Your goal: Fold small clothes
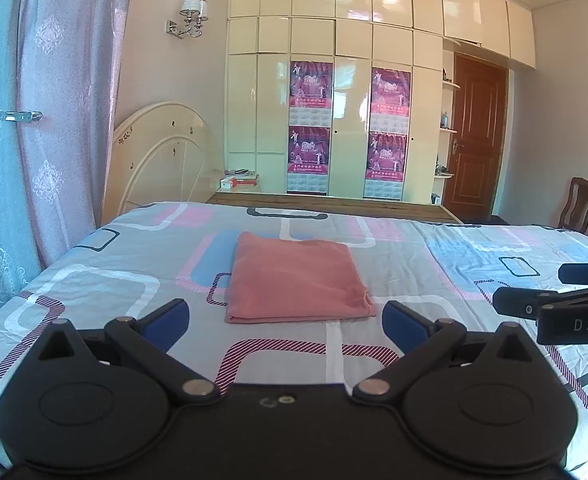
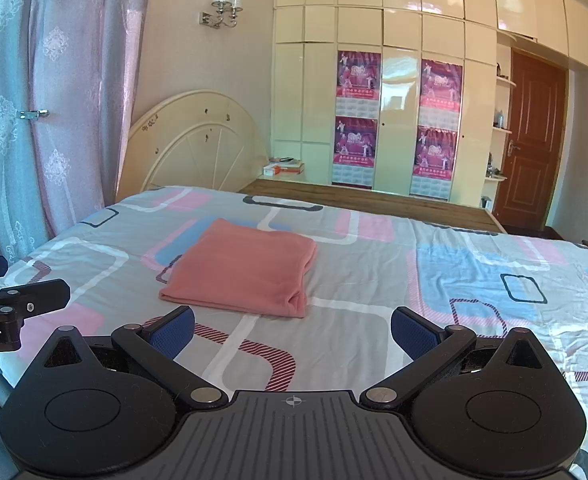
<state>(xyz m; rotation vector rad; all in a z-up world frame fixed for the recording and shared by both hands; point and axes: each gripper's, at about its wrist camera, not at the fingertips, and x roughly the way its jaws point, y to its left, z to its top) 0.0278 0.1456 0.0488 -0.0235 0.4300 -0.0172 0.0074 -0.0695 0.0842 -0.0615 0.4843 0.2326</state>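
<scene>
While my left claw [image 1: 286,318] hangs over the near part of the bed [image 1: 94,280], its blue pads [image 1: 166,320] are spread wide and they hold nothing. Just beyond it, in the middle of the patterned bedsheet [image 1: 414,272], lies the salmon-pink garment [image 1: 296,278], already a neat flat rectangle of several layers, with a doubled edge toward me. To the right is my right claw [image 2: 292,330], also wide open and empty, near the cloth but not touching it; from its camera the garment [image 2: 242,268] lies a little to the left.

I judge that the folding of this piece is finished or nearly so. If one more fold is wanted, both claws must come down to the near corners, pinch all layers together and carry them over evenly. Otherwise the next move is to put it aside without loosening the layers.
</scene>
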